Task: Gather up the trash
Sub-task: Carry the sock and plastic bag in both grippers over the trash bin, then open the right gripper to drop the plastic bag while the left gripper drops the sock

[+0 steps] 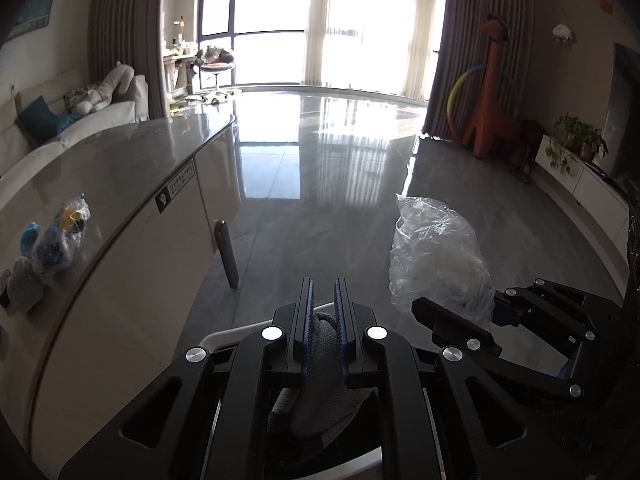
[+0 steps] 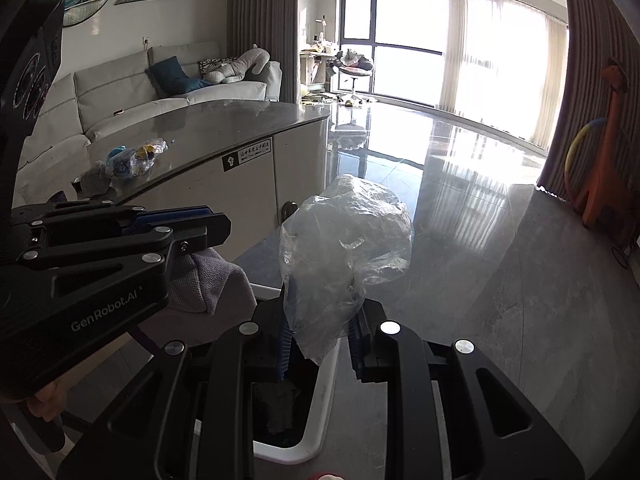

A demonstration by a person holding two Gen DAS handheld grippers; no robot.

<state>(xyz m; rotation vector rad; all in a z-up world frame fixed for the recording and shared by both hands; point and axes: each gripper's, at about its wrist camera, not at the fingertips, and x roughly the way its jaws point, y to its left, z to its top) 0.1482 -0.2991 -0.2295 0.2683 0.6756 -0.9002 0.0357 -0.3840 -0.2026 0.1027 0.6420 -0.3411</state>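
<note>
Trash: crumpled clear plastic bag [image 2: 344,256], held above white bin rim [image 2: 320,396], pinched at lower end by right gripper [image 2: 320,340], jaws narrow around it. Left gripper [image 1: 323,320]: jaws close on grey cloth [image 1: 320,396]. Coffee table [image 1: 120,160], left: wrapped blue-yellow toys [image 1: 60,236], grey plush [image 1: 24,288] on top. Beyond: sofa [image 2: 160,92], glossy floor [image 1: 320,152], orange giraffe [image 1: 492,92], hoop [image 1: 460,92], potted plants [image 1: 576,136].
</note>
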